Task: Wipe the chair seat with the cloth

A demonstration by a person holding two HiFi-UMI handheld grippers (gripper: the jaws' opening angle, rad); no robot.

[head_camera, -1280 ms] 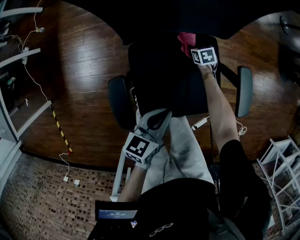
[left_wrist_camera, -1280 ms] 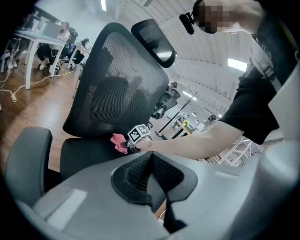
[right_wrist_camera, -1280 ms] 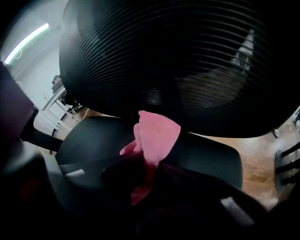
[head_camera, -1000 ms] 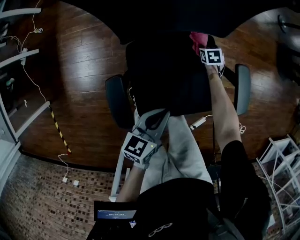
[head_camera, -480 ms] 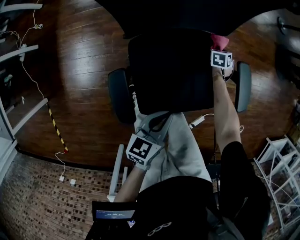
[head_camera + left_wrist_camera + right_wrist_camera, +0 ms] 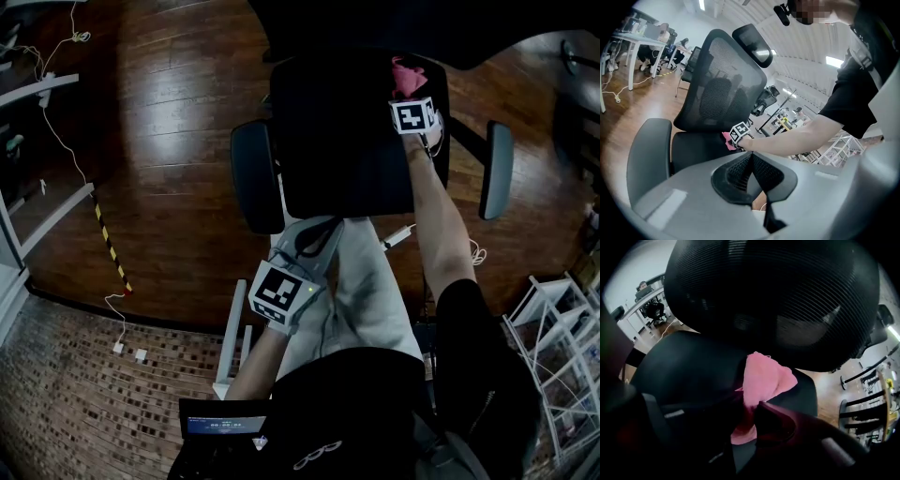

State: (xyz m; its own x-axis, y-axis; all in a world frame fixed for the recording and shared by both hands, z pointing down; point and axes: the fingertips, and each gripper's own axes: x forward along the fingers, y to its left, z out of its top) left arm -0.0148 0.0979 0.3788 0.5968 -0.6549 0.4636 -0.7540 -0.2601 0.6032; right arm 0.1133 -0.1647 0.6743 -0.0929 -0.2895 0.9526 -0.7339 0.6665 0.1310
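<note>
Cloth [image 6: 764, 378], pink, was pinched in my right tongs [image 6: 749, 405] and pressed on the chair seat [image 6: 342, 141], at its back right corner by the backrest [image 6: 778, 301]. My left tongs [image 6: 751, 161] were closed, empty, just off the seat's front edge.

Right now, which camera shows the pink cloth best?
The right gripper view: the pink cloth fills its centre, pinched in the right tool over the chair seat. The head view shows only a small pink tuft beyond that tool; the left gripper view, a tiny distant patch.
</note>
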